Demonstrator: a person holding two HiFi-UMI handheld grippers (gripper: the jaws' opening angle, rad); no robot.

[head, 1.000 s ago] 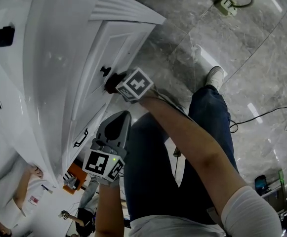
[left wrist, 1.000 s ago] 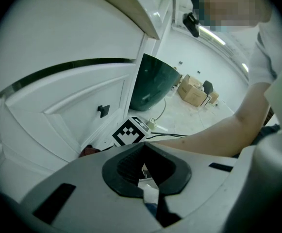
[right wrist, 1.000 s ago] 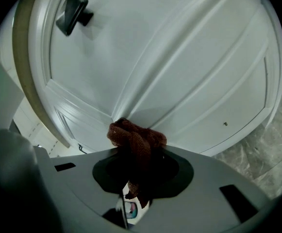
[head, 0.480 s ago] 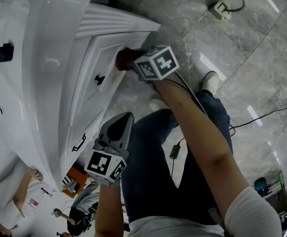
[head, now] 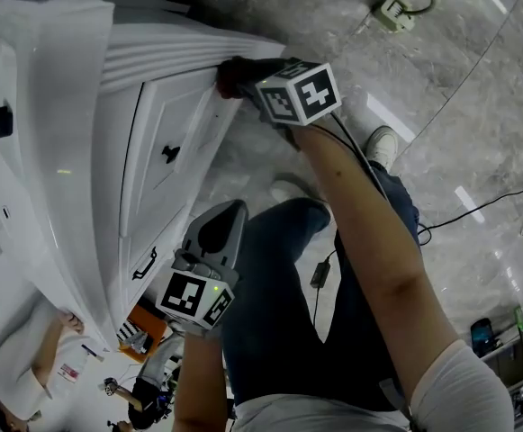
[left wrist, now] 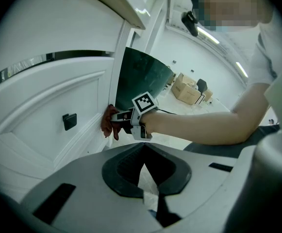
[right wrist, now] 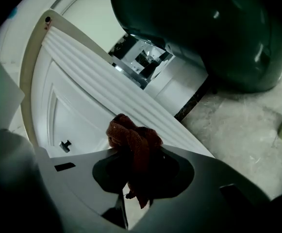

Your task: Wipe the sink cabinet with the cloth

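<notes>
The white sink cabinet (head: pixel 166 124) fills the left of the head view, with a small black knob (head: pixel 168 154) on its door. My right gripper (head: pixel 236 77) is shut on a dark red cloth (head: pixel 229 73) and presses it against the door's upper corner, beside the fluted trim (right wrist: pixel 107 89). In the right gripper view the cloth (right wrist: pixel 133 142) bunches between the jaws against the white panel. From the left gripper view the cloth (left wrist: pixel 107 122) touches the door edge. My left gripper (head: pixel 216 232) hangs low and apart from the cabinet, jaws shut with nothing held.
The floor is grey marble (head: pixel 441 106), with a power strip (head: pixel 389 13) and cables on it. A black pull handle (head: pixel 146 265) sits lower on the cabinet. A dark green bin (right wrist: pixel 218 33) stands beside the cabinet. My legs (head: pixel 279 277) are close below the grippers.
My right gripper has carried the cloth from beside the black knob up along the door to its upper corner near the fluted trim. The left gripper has stayed in place.
</notes>
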